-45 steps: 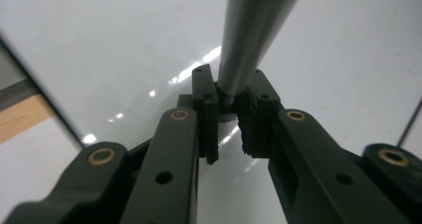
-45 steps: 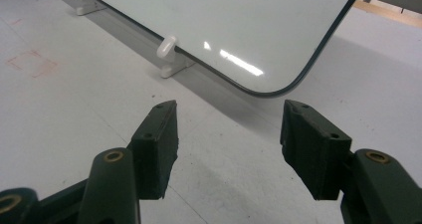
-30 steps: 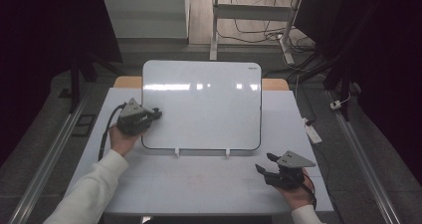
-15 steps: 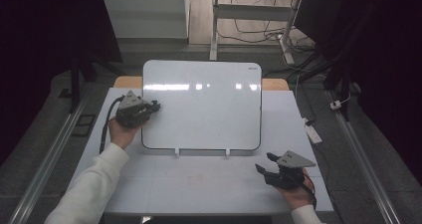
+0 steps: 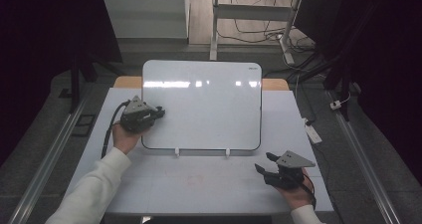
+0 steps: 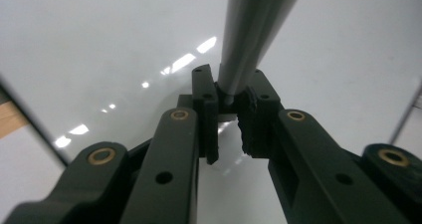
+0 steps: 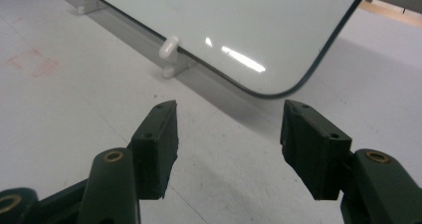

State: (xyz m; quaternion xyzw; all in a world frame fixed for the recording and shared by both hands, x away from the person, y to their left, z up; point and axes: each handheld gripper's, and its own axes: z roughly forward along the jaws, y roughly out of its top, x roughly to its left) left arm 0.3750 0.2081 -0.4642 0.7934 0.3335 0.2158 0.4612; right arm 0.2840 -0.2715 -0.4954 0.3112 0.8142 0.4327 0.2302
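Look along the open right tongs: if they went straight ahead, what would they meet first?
Probably the whiteboard, near its rounded lower corner, beyond bare table. The right tongs hold nothing; depth is unclear.

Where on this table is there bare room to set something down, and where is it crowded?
The widest free patch is the white table strip in front of the whiteboard, between the sleeve at left and the right gripper. A narrower bare strip runs right of the board. The left edge is crowded: the left gripper, shut on a grey pen, works there.
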